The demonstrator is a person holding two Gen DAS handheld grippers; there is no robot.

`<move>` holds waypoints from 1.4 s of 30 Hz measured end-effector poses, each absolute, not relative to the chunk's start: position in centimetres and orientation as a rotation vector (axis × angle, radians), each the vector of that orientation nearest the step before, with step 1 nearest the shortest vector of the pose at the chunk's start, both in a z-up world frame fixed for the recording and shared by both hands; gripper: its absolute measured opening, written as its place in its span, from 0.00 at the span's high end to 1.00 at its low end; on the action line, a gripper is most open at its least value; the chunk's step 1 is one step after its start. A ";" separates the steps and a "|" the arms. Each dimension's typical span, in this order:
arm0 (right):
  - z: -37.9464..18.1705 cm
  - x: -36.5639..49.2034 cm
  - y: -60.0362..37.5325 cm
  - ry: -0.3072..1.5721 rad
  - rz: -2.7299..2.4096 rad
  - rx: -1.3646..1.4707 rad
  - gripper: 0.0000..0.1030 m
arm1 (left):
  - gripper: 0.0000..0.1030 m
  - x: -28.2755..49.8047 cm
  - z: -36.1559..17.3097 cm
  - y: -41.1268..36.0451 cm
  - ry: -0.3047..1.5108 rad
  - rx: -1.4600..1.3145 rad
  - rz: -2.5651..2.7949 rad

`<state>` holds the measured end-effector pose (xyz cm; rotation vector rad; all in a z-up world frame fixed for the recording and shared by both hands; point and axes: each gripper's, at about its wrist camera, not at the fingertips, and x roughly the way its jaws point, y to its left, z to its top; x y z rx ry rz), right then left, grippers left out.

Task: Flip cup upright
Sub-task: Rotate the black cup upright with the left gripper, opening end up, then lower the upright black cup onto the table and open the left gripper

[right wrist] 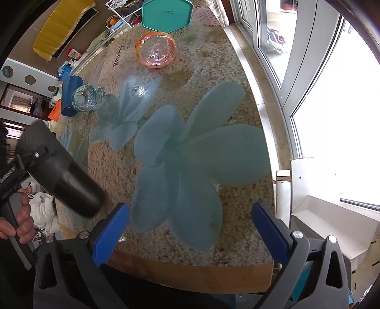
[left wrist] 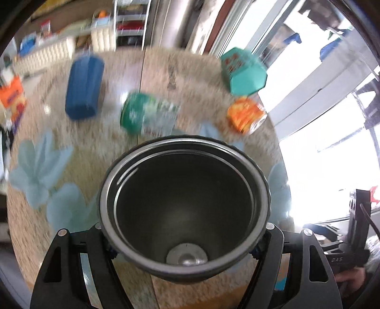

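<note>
A dark metal cup (left wrist: 185, 209) fills the left wrist view, its open mouth facing the camera and its steel bottom visible inside. My left gripper (left wrist: 185, 242) is shut on the cup's body, with both fingers pressed to its sides. The right wrist view shows the same cup (right wrist: 64, 176) at the left, held tilted above the table edge. My right gripper (right wrist: 190, 228) is open and empty, its blue pads (right wrist: 111, 233) wide apart over the table's front edge.
A speckled table with blue flower print (right wrist: 190, 154) carries a blue container (left wrist: 84, 88), a lying plastic bottle (left wrist: 149, 114), an orange-rimmed glass jar (right wrist: 155, 50) and a teal box (right wrist: 166, 14). A window (right wrist: 332, 83) is at the right.
</note>
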<state>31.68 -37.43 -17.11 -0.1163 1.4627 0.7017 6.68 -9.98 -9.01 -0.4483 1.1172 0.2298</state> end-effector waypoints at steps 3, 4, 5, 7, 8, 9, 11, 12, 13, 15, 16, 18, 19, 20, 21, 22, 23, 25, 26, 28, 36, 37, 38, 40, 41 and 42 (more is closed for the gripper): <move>-17.2 31.2 -37.3 1.464 0.690 -0.135 0.00 | 0.23 6.4 -7.9 -10.5 1.041 -0.360 0.234; -17.2 31.1 -37.3 1.466 0.687 -0.141 0.00 | 0.23 6.4 -7.8 -10.6 1.022 -0.349 0.231; -17.3 30.9 -37.3 1.467 0.684 -0.151 0.00 | 0.23 6.7 -8.1 -10.6 1.011 -0.347 0.230; -17.4 30.7 -37.2 1.468 0.682 -0.165 0.00 | 0.23 6.8 -8.5 -10.4 0.985 -0.346 0.227; -17.4 30.5 -37.2 1.468 0.682 -0.168 0.00 | 0.23 6.6 -8.3 -10.4 0.969 -0.346 0.225; -17.4 30.4 -37.1 1.466 0.683 -0.172 0.00 | 0.23 6.5 -8.4 -10.4 0.956 -0.344 0.224; -17.4 30.2 -37.0 1.464 0.686 -0.176 0.00 | 0.23 6.2 -8.3 -10.5 0.926 -0.333 0.221; -17.4 30.1 -37.0 1.464 0.686 -0.179 0.00 | 0.23 6.2 -8.3 -10.5 0.916 -0.327 0.218; -17.4 30.1 -36.9 1.464 0.685 -0.184 0.00 | 0.23 6.1 -8.2 -10.6 0.906 -0.318 0.218; -17.4 30.0 -36.8 1.463 0.688 -0.186 0.00 | 0.23 5.9 -8.1 -11.0 0.881 -0.293 0.225; -17.5 30.0 -36.8 1.463 0.689 -0.185 0.00 | 0.23 6.1 -8.4 -11.2 0.872 -0.283 0.229; -17.4 29.9 -36.8 1.459 0.689 -0.189 0.00 | 0.23 6.0 -8.4 -11.5 0.832 -0.244 0.247; -17.5 29.8 -36.7 1.459 0.690 -0.192 0.00 | 0.23 5.9 -8.5 -11.8 0.808 -0.219 0.256; -17.6 29.7 -36.7 1.461 0.689 -0.196 0.00 | 0.23 5.8 -8.6 -12.1 0.775 -0.187 0.267; -17.6 29.6 -36.8 1.462 0.688 -0.202 0.00 | 0.23 5.7 -8.7 -12.3 0.758 -0.173 0.270; -17.7 29.5 -36.8 1.464 0.686 -0.211 0.00 | 0.23 5.5 -8.7 -12.5 0.734 -0.159 0.271; -17.7 29.3 -36.8 1.463 0.682 -0.219 0.00 | 0.23 5.3 -8.9 -12.9 0.708 -0.141 0.272; -17.6 29.3 -37.0 1.458 0.676 -0.228 0.00 | 0.23 5.0 -9.0 -13.4 0.682 -0.121 0.275; -17.6 29.2 -37.1 1.457 0.674 -0.227 0.00 | 0.23 4.7 -9.2 -13.8 0.666 -0.107 0.280; -17.7 29.3 -37.3 1.457 0.666 -0.225 0.00 | 0.23 4.3 -9.3 -14.4 0.647 -0.089 0.286; -17.6 28.9 -37.5 1.460 0.670 -0.236 0.00 | 0.22 2.7 -9.9 -15.7 0.619 -0.070 0.335; -17.7 28.8 -37.5 1.460 0.670 -0.239 0.00 | 0.22 2.6 -10.0 -15.7 0.622 -0.079 0.332; -17.7 28.7 -37.4 1.460 0.670 -0.242 0.00 | 0.22 2.6 -10.1 -15.6 0.629 -0.086 0.330; -17.7 28.6 -37.3 1.459 0.672 -0.246 0.00 | 0.21 2.6 -10.4 -15.5 0.643 -0.093 0.322; -17.7 28.5 -37.2 1.459 0.674 -0.247 0.00 | 0.20 2.6 -10.4 -15.5 0.650 -0.095 0.316; -17.8 28.4 -37.1 1.459 0.677 -0.247 0.00 | 0.17 2.7 -10.4 -15.5 0.666 -0.098 0.303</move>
